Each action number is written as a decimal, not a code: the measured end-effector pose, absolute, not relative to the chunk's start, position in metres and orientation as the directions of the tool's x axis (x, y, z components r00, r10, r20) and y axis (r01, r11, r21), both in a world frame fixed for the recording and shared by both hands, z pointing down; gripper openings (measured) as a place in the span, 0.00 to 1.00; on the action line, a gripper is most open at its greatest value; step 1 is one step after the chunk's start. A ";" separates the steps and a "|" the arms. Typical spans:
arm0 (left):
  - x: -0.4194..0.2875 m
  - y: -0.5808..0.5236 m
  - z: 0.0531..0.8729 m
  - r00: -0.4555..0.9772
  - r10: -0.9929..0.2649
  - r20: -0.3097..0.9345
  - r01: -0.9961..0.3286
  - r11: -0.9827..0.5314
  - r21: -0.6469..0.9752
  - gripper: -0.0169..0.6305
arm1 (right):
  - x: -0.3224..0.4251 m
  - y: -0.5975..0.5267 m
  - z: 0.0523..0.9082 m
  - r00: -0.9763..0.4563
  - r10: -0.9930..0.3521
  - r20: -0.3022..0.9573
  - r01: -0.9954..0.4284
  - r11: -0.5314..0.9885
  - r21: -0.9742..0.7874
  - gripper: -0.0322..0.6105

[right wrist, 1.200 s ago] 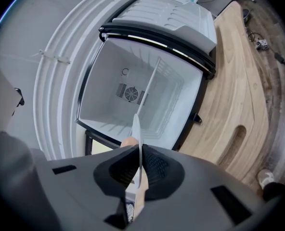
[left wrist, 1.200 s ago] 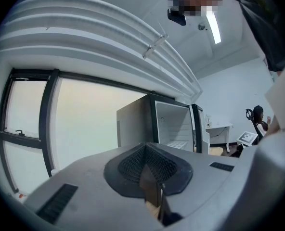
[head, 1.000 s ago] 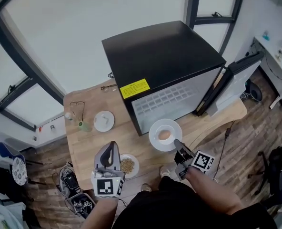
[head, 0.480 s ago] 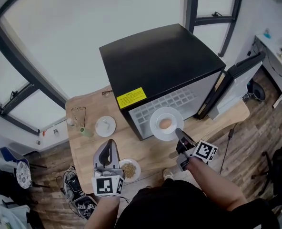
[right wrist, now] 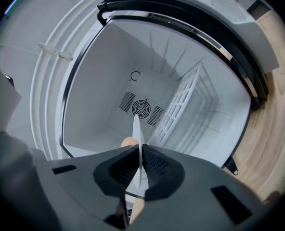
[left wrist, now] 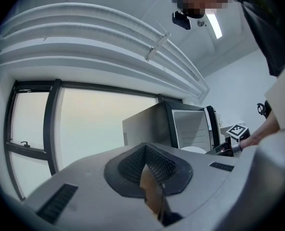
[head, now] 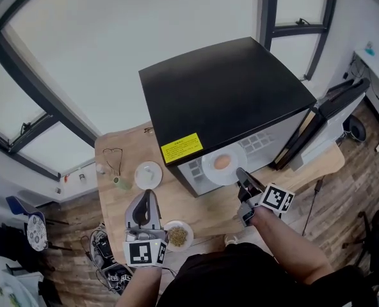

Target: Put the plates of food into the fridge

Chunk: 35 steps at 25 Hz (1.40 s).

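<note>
My right gripper [head: 239,173] is shut on the rim of a white plate [head: 223,164] carrying a round tan piece of food [head: 221,162], and holds it at the mouth of the open black fridge [head: 228,98]. In the right gripper view the plate [right wrist: 136,129] shows edge-on between the pads, with the white fridge interior [right wrist: 147,81] right ahead. My left gripper [head: 148,197] hovers shut and empty over the wooden table [head: 196,206]. A second plate with brown grains [head: 177,235] lies just right of it.
A small empty white plate [head: 148,174], a green bottle [head: 121,182] and glasses [head: 112,159] lie at the table's far left. The fridge door [head: 330,117] stands swung open to the right. Bags [head: 103,251] sit on the floor at the lower left.
My right gripper has carried the plate away from me, from over the table up to the fridge opening. The left gripper has drifted slightly the same way.
</note>
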<state>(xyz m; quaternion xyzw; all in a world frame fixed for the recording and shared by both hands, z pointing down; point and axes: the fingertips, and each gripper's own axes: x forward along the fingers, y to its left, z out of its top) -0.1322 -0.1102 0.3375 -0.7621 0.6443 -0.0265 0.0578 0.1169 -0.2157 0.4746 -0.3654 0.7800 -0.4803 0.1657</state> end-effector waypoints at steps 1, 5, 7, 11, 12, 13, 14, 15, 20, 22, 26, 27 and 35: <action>-0.134 -0.112 0.335 0.164 -0.986 -0.035 -0.979 -0.158 -0.128 0.03 | 0.114 -0.220 0.475 -0.681 -0.725 0.102 -0.420 0.273 -0.865 0.10; -0.142 -0.119 0.335 0.142 -0.989 -0.027 -0.982 -0.138 -0.128 0.03 | 0.101 -0.237 0.475 -0.694 -0.707 0.136 -0.447 0.275 -0.851 0.10; -0.147 -0.122 0.339 0.128 -0.992 -0.016 -0.984 -0.125 -0.124 0.03 | 0.096 -0.245 0.475 -0.697 -0.701 0.149 -0.462 0.280 -0.842 0.10; -0.156 -0.124 0.343 0.101 -0.995 -0.005 -0.988 -0.100 -0.116 0.03 | 0.085 -0.260 0.469 -0.699 -0.688 0.193 -0.536 0.327 -0.778 0.10; -0.158 -0.124 0.343 0.096 -0.995 -0.004 -0.989 -0.095 -0.115 0.03 | 0.082 -0.262 0.467 -0.700 -0.684 0.206 -0.561 0.348 -0.751 0.10; -0.159 -0.124 0.343 0.091 -0.996 -0.005 -0.989 -0.090 -0.115 0.03 | 0.080 -0.265 0.467 -0.699 -0.680 0.220 -0.585 0.367 -0.723 0.10; -0.161 -0.124 0.343 0.086 -0.996 -0.008 -0.990 -0.084 -0.114 0.03 | 0.078 -0.268 0.467 -0.696 -0.678 0.235 -0.608 0.382 -0.696 0.11; -0.163 -0.125 0.342 0.081 -0.997 -0.011 -0.990 -0.079 -0.113 0.03 | 0.076 -0.271 0.467 -0.692 -0.677 0.251 -0.630 0.396 -0.668 0.11; -0.168 -0.125 0.341 0.061 -0.998 -0.015 -0.991 -0.059 -0.117 0.03 | 0.067 -0.285 0.471 -0.673 -0.660 0.334 -0.713 0.458 -0.531 0.15; -0.170 -0.124 0.344 0.052 -0.999 -0.005 -0.992 -0.051 -0.119 0.03 | 0.066 -0.291 0.478 -0.652 -0.660 0.374 -0.745 0.464 -0.479 0.18; -0.172 -0.120 0.349 0.030 -1.000 0.003 -0.993 -0.030 -0.117 0.03 | 0.069 -0.301 0.488 -0.567 -0.685 0.457 -0.824 0.460 -0.331 0.23; -0.171 -0.119 0.349 0.026 -1.000 0.003 -0.993 -0.026 -0.116 0.03 | 0.069 -0.303 0.489 -0.548 -0.689 0.475 -0.837 0.464 -0.292 0.23; -0.164 -0.111 0.351 -0.012 -1.000 0.013 -0.994 0.010 -0.112 0.03 | 0.072 -0.311 0.492 -0.495 -0.700 0.515 -0.855 0.496 -0.149 0.27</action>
